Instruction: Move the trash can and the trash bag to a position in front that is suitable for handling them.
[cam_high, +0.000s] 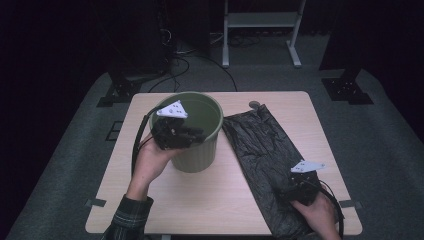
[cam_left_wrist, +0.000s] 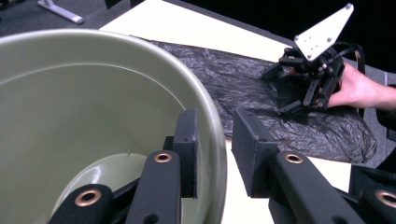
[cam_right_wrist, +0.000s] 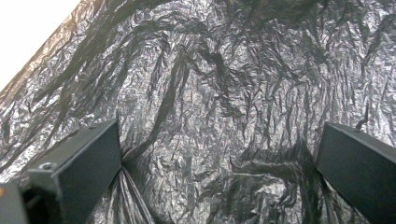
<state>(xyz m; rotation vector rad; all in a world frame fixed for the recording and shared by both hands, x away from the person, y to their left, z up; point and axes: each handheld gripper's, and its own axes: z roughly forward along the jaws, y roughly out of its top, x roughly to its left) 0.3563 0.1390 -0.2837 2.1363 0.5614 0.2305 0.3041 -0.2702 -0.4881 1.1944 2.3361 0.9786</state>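
At the table's (cam_high: 210, 200) left half, the left gripper (cam_left_wrist: 212, 156) reaches level over the one green bin (cam_high: 196, 131), jaws straddling its rim with a gap outside, not pinching. The right gripper (cam_right_wrist: 219, 163), pointed down near the front right edge, holds its jaws wide on the single black bag (cam_high: 262, 150), gripping nothing. Bare tabletop lies before the bin.
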